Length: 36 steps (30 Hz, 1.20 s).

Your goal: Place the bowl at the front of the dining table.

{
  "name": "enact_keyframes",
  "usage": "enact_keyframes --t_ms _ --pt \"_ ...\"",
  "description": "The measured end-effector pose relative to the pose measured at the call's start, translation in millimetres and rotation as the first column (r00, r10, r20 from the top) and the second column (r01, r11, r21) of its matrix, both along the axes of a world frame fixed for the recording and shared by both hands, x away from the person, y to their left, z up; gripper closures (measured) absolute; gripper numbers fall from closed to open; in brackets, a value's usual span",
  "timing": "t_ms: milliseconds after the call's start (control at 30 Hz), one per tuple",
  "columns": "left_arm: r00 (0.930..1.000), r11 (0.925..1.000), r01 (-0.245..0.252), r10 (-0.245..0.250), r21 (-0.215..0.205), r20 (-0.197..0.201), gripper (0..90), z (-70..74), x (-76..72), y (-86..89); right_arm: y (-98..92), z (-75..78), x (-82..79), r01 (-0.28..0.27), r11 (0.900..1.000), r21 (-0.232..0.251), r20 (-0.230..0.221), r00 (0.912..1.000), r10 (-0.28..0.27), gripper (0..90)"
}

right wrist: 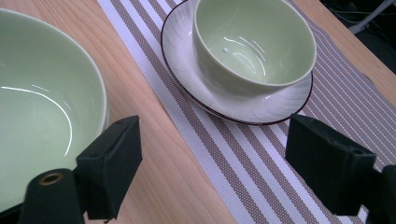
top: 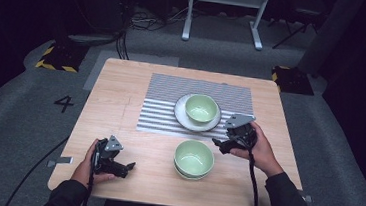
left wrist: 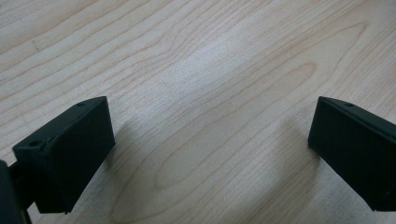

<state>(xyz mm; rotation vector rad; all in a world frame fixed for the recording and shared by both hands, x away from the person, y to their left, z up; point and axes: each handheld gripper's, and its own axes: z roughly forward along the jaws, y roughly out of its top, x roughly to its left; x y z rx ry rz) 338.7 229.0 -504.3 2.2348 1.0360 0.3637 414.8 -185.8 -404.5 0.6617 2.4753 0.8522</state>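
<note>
Bowls of pale green sit on a light wooden counter [top: 121, 97] as a person seated at its near edge holds a two-jaw gripper in each hand. One green bowl [top: 201, 107] stands upright on a white plate [top: 182, 117] with a dark rim, which rests on a striped placemat [top: 172, 89] spread across the far half of the counter. A second, wider green bowl [top: 194, 158] stands on bare wood nearer the person, just off the placemat's near edge; it appears to be nested in another of its kind.

At the near left, the left gripper [top: 127, 167] rests low over bare wood, well apart from the crockery, its jaws spread wide and empty in the left gripper view. The right gripper [top: 216, 142] hovers just beside the near bowl and close to the plate. In the right gripper view its jaws also stand wide apart, holding nothing, with the near bowl's rim at left and the plated bowl ahead.
</note>
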Motion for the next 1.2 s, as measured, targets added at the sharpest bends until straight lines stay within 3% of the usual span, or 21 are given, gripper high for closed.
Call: enact_keyframes --t_ms 233,467,700,1200 --pt "1.0000 1.0000 0.000 0.000 0.001 0.000 0.3 0.1 0.0 0.0 -6.4 -2.5 -3.4 -0.006 1.000 0.015 -0.024 0.9997 0.006 18.7" --pt "1.0000 1.0000 0.000 0.000 0.001 0.000 0.3 0.0 0.0 0.0 -12.6 -5.8 -6.3 0.006 1.000 -0.002 -0.021 0.9998 -0.006 18.8" --pt "1.0000 1.0000 0.000 0.000 0.001 0.000 0.4 0.0 0.0 0.0 -18.7 -4.9 -8.5 0.017 1.000 0.013 -0.030 0.9994 -0.017 18.9" --pt "1.0000 1.0000 0.000 0.000 0.001 0.000 0.3 0.1 0.0 0.0 -31.3 -12.3 -21.1 0.033 0.999 -0.027 -0.029 0.9990 -0.034 18.7"
